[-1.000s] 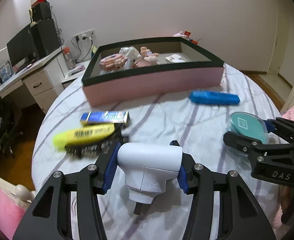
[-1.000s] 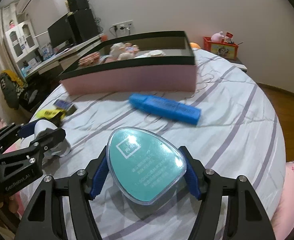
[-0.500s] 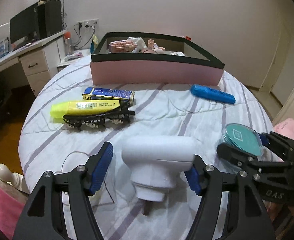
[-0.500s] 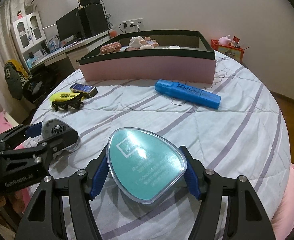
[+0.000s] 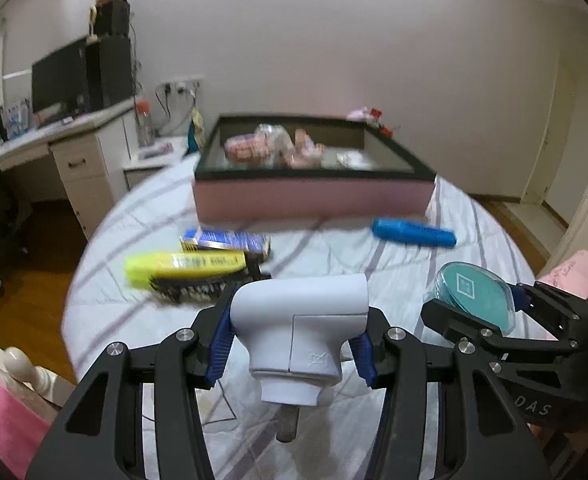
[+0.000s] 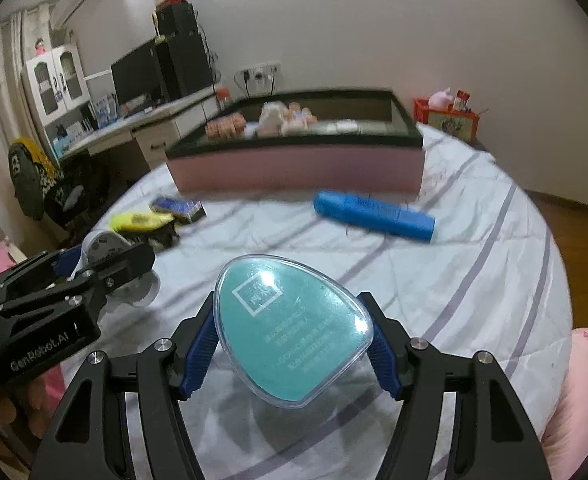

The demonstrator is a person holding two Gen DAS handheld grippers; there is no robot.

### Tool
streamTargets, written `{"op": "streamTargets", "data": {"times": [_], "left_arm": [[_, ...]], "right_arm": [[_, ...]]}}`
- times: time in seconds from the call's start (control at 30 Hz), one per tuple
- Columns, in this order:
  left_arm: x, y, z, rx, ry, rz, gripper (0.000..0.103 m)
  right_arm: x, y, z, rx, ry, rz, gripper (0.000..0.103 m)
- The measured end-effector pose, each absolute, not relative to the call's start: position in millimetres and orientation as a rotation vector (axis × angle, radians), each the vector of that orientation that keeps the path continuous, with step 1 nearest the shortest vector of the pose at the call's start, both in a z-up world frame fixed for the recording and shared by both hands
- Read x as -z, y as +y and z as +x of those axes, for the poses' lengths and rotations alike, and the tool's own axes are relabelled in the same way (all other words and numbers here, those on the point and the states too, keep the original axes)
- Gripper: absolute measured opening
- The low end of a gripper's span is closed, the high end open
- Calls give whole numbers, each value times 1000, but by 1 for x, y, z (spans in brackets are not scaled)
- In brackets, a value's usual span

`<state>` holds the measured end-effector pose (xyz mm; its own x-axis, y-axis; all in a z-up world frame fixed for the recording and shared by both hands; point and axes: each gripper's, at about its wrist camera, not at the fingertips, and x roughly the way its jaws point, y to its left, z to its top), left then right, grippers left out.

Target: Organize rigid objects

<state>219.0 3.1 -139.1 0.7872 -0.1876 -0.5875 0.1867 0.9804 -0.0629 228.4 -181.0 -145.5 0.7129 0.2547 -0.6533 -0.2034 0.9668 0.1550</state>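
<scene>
red crate (image 6: 450,118) (pink toy atop) only in right view

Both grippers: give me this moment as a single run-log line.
left gripper: jaws closing on white plug | right gripper: holds teal case | pink box: ahead on bed | loose: blue marker

The left gripper (image 5: 294,344) is closing its blue pads on a white plug (image 5: 300,328). The pink box (image 5: 314,196) sits at the bed's (image 5: 334,252) far edge.
</scene>
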Motion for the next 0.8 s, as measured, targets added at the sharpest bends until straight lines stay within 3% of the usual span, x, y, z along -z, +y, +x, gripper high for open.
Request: {"op": "streamTargets", "data": {"times": [0.37, 0.5, 0.63, 0.8], "left_arm": [[64, 3, 184, 166, 406, 14, 49], [44, 3, 178, 168, 342, 17, 41], [84, 6, 210, 192, 414, -47, 42], [156, 5, 229, 195, 614, -156, 44]], "right_arm": [[59, -170, 194, -212, 477, 31, 68], [37, -164, 185, -202, 409, 15, 68], [36, -161, 193, -161, 411, -10, 68], [102, -167, 223, -124, 531, 35, 68]]}}
